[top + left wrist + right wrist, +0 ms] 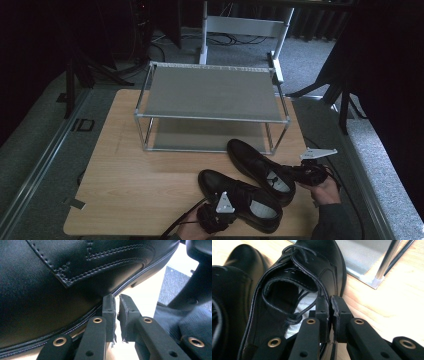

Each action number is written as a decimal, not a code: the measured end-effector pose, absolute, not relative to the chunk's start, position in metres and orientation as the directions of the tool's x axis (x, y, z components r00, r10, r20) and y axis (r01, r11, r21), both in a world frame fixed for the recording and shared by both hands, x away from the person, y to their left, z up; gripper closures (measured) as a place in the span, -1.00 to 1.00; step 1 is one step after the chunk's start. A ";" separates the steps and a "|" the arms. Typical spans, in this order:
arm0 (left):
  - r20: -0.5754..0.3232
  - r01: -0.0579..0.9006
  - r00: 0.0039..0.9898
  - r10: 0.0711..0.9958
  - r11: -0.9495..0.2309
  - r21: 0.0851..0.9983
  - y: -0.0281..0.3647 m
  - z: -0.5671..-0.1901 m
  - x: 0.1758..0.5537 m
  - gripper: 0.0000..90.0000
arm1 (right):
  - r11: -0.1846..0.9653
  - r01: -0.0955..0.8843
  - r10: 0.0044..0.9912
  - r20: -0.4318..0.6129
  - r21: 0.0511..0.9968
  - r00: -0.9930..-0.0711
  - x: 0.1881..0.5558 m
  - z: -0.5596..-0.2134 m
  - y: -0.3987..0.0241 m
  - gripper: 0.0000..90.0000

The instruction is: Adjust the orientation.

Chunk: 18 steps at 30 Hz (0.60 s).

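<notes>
Left gripper point(116, 299): black jaws drawn almost together, only a slit between the pads, nothing seen in it; tips set against the stitched sole edge of the near shoe point(212, 181).
Left hand point(192, 229): at the table's front edge, right of its middle, cable trailing off beside it.
Near shoe: black lace-up dress shoe, flat on its sole close to the front edge, toe aimed at the back left corner.
Right gripper point(330, 300): jaws clamped on the thin leather rim of the far shoe point(252, 161), beside the laces; rim running down between the pads.
Far shoe: matching black shoe, just behind and right of the near one, toe close to the rack's front right leg.
Shoe rack point(210, 92): two tiers, at the middle of the table's back edge; both shelves bare.
Table point(130, 170): pale wood-grain top, rounded corners.
Step in hand: likely gripping the pair before lifting it to the rack; far shoe secured, near shoe apparently not yet caught.
Next move: probably reopening the left jaws and taking the near shoe's rim, then lifting both level, toes first onto a shelf.
Leather: smooth, faintly glossy, double rows of stitching, supple at the opening.
Laces: thin, round, waxed-looking, loosely knotted.
Insoles: pale grey lining.
Rack frame: slim round silver tubes, white corner joints.
Rack shelves: flat grey sheets, matte, finely textured.
</notes>
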<state>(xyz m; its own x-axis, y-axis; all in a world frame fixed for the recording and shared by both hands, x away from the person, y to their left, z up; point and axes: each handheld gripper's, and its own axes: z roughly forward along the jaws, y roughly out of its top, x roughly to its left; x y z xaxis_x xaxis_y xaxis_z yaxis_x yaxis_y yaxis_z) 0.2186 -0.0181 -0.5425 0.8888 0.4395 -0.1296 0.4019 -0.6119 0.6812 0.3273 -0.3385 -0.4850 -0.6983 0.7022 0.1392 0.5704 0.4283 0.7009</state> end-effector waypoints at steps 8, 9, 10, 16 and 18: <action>-0.118 0.394 0.890 0.441 -0.611 0.687 -0.028 -0.543 0.232 0.85 | 0.415 0.576 0.706 0.150 0.704 -0.692 0.328 -0.488 -0.340 0.87; -0.122 0.402 0.885 0.450 -0.603 0.689 -0.028 -0.543 0.236 0.85 | 0.413 0.576 0.703 0.156 0.705 -0.694 0.328 -0.488 -0.341 0.87; -0.118 0.402 0.883 0.455 -0.603 0.689 -0.028 -0.543 0.237 0.85 | 0.419 0.575 0.700 0.154 0.703 -0.697 0.329 -0.488 -0.342 0.87; -0.119 0.403 0.882 0.455 -0.601 0.690 -0.032 -0.543 0.246 0.85 | 0.432 0.573 0.689 0.155 0.697 -0.708 0.333 -0.487 -0.344 0.85; -0.119 0.403 0.882 0.456 -0.599 0.692 -0.033 -0.543 0.246 0.85 | 0.433 0.575 0.679 0.168 0.695 -0.714 0.336 -0.487 -0.346 0.84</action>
